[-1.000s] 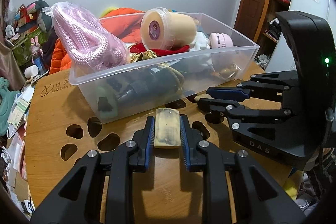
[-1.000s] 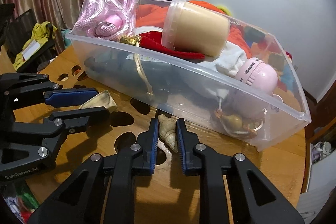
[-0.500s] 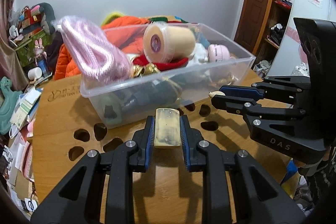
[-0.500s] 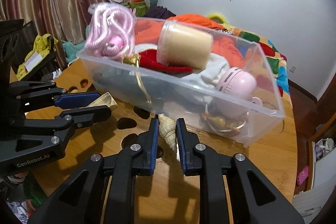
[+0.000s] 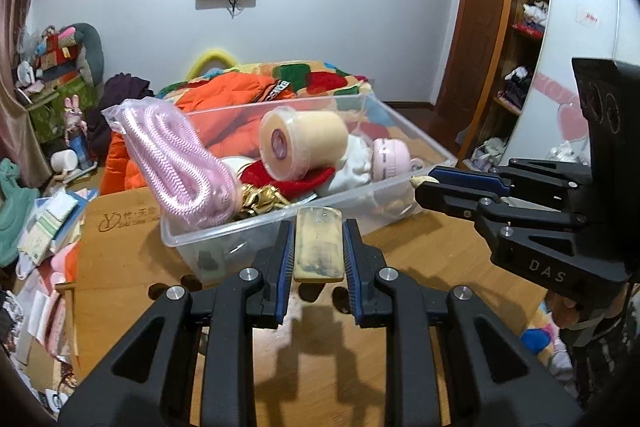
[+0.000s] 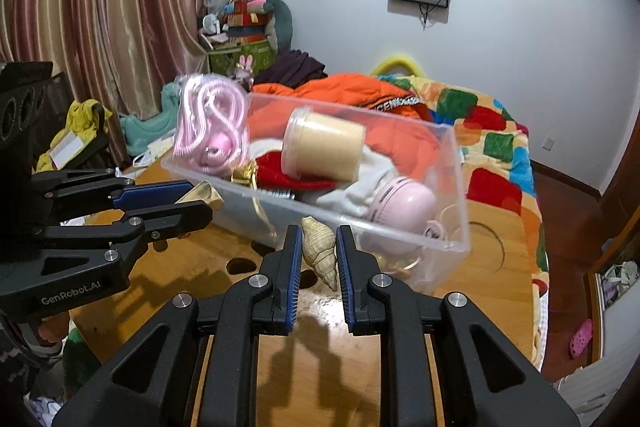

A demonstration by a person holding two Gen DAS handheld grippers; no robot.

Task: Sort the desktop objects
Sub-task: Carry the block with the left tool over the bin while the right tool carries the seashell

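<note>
My left gripper (image 5: 319,247) is shut on a flat beige rectangular block (image 5: 319,245), held above the wooden table just short of the clear plastic bin (image 5: 224,227). My right gripper (image 6: 318,251) is shut on a tan spiral seashell (image 6: 319,250), also held in the air near the bin's (image 6: 452,227) front wall. Each gripper shows in the other's view: the right gripper (image 5: 436,185) at the right, the left gripper (image 6: 192,195) at the left. The bin holds a pink rope bundle (image 5: 180,163), a beige lidded cup (image 5: 302,143), a pink round timer (image 6: 404,205) and red and white cloth.
The round wooden table (image 5: 120,259) has paw-shaped cut-outs (image 6: 240,265) in front of the bin. Behind it lies a bed with an orange jacket (image 6: 344,95) and a coloured quilt. Clutter lies on the floor at the left (image 5: 44,227). A wooden door and shelves stand at the right.
Both grippers have risen well above the table with their objects still held. The bin now appears lower and farther away in both views.
</note>
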